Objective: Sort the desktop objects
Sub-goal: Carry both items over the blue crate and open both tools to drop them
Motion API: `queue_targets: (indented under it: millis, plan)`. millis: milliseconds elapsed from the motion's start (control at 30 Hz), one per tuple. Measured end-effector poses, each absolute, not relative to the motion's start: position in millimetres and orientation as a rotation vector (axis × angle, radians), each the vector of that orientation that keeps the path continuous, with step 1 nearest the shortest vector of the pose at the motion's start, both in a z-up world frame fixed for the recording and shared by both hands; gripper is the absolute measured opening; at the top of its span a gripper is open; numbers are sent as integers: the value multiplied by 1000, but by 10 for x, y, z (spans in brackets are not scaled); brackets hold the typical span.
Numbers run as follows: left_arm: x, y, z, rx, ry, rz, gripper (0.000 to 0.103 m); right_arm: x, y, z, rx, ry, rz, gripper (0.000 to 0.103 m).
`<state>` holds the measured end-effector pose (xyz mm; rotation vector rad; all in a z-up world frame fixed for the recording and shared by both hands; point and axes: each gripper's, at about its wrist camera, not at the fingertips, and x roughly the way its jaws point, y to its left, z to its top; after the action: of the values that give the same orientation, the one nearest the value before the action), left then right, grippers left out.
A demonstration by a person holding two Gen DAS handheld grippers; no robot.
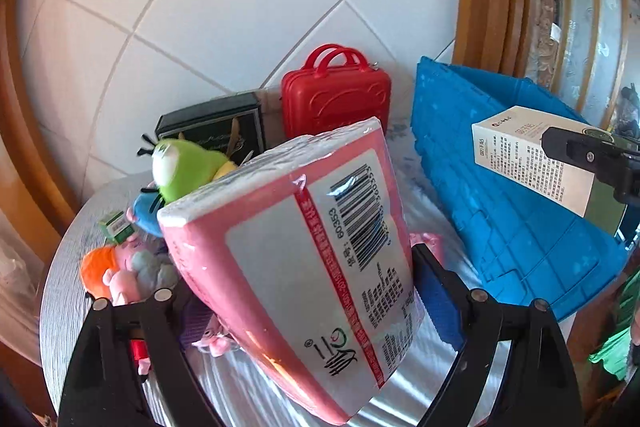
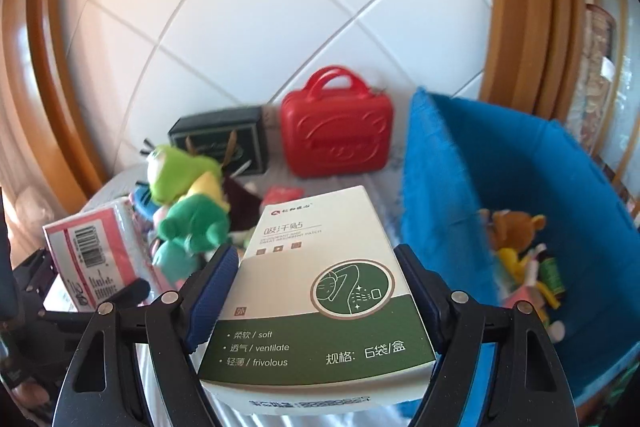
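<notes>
My right hand-held gripper (image 2: 316,291) is clamped on the sweat-patch box (image 2: 320,291), carried just left of the blue bin (image 2: 448,163); my left hand-held gripper (image 1: 296,291) is spread wide around the pink tissue pack (image 1: 296,247), pads on both its sides, lifted over the toy pile. Best move as I judge it: bring the box over the bin's near wall, lower past the rim, release onto the teddy bear (image 2: 516,227) side, not on the small bottles. Room is tight: red mini suitcase (image 2: 336,123) and the tiled wall sit behind, plush frog (image 2: 188,195) left; the two loads look close enough to clip, so stagger them.
</notes>
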<state>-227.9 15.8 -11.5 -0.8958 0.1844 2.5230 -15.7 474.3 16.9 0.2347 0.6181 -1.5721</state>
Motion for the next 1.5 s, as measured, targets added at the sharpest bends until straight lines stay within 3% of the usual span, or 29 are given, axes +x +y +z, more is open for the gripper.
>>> queue_targets:
  millis: [433,500,633,700,800,1033,1133,1167,1200,1500]
  plan:
    - [-1980,2973,633,-764,268,2437,88,-2557,4573,996,223,622,-1694,79]
    - [-2014,3306,720,-822,255,2386,77,-2913,4409,1015,260,645,-1684,79]
    - [-2002,3907,868,-820,317,2337,75,-3469,4132,982,319,667,-1629,79]
    - [-2062,4194,778,-896,356,2282,65,-3673,4071,924,367,672,-1608,79]
    - [-2090,4551,506,-1014,422,2211,64,-3840,4097,914,416,659,-1549,79]
    - [-2145,4702,113,-1187,505,2175,64,-3941,4195,903,354,778,-1545,80]
    - [-2173,4677,43,-1239,495,2164,68,-3992,4234,856,356,807,-1537,97]
    - [-2170,4657,30,-1246,493,2164,74,-3995,4254,849,348,811,-1522,103]
    - [-2160,4622,18,-1249,491,2167,78,-3989,4298,845,339,812,-1519,103]
    - [-2025,4490,-29,-1256,465,2141,79,-4010,4637,856,306,783,-1500,103]
